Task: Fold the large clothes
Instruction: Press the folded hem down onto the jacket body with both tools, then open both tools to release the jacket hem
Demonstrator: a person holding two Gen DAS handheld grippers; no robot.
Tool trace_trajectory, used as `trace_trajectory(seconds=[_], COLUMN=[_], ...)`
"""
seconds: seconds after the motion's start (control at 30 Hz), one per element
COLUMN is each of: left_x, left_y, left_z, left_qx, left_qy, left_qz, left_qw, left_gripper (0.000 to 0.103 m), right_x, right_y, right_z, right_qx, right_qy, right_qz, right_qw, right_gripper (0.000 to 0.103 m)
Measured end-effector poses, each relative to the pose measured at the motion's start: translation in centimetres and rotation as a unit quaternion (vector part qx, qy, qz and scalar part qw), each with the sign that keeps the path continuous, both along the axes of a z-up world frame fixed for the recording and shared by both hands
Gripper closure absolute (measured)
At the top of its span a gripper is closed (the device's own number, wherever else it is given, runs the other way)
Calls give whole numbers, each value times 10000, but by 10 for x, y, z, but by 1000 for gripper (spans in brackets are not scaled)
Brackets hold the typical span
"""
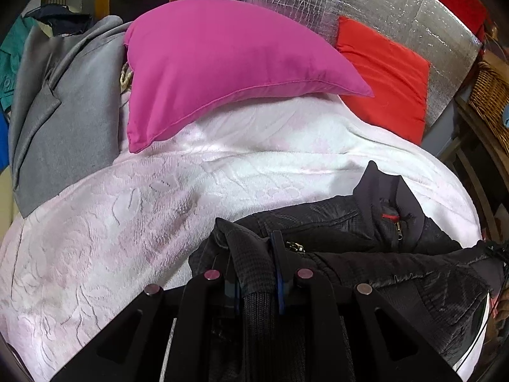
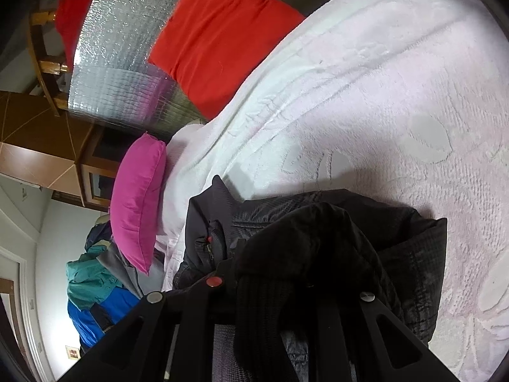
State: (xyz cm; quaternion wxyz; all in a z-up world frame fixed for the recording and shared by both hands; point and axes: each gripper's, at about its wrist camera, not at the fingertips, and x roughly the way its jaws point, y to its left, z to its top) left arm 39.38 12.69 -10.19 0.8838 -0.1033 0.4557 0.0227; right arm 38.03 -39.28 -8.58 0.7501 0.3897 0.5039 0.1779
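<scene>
A black quilted jacket [image 1: 366, 248] lies on a white-pink bedspread [image 1: 127, 222], its collar and zip toward the far right. My left gripper [image 1: 254, 254] is shut on the jacket's ribbed knit hem, which runs back between the blue fingers. In the right wrist view the same jacket [image 2: 397, 254] is bunched on the bedspread [image 2: 381, 95]. My right gripper [image 2: 286, 248] is shut on a ribbed cuff end of the jacket; black fabric drapes over and hides its fingertips.
A magenta pillow [image 1: 222, 63] and a red cushion [image 1: 388, 73] lie at the head of the bed against a silver foil panel [image 1: 366, 9]. A grey jacket [image 1: 63, 111] and other clothes [image 2: 95, 293] are piled at the left. A wicker basket [image 1: 490, 98] stands at the right.
</scene>
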Motion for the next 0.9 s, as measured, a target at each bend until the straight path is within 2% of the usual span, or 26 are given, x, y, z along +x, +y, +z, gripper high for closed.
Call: trace_trajectory(seconds=[0.33, 0.43, 0.47, 0.53, 0.57, 0.6, 0.67, 0.77, 0.83, 0.9], left_x=[12, 18, 19, 19, 17, 13, 3, -13, -20, -22], left_y=[2, 8, 11, 23, 30, 40, 56, 73, 75, 73], left_z=[-12, -18, -19, -20, -18, -14, 2, 25, 29, 24], left_qx=[-32, -315, -444, -1020, -1344, -1646, -1837, -1844, -1580, -1354], left_qy=[147, 319, 352, 428, 409, 312, -28, -499, -541, -474], left_qz=[-40, -4, 12, 100, 184, 342, 695, 878, 738, 538], left_qw=[9999, 9990, 9984, 9938, 9899, 9853, 9805, 9776, 9832, 9882], left_gripper=[86, 81, 79, 72, 65, 58, 45, 40, 37, 36], right_x=[16, 18, 17, 16, 15, 13, 8, -4, -14, -21], right_y=[0, -2, -4, -7, -9, -11, -17, -25, -31, -34], right_z=[-14, -22, -24, -20, -16, -10, 6, 28, 39, 48], right_qx=[149, 311, 431, 574, 678, 776, 855, 894, 791, 322], right_qy=[323, 493, 529, 504, 450, 364, 149, -206, -435, -649], right_qz=[60, -2, -35, -84, -119, -167, -274, -335, -292, -214], right_qw=[9993, 9983, 9977, 9970, 9966, 9962, 9959, 9952, 9955, 9971], right_gripper=[84, 79, 73, 55, 35, 24, 23, 23, 23, 22])
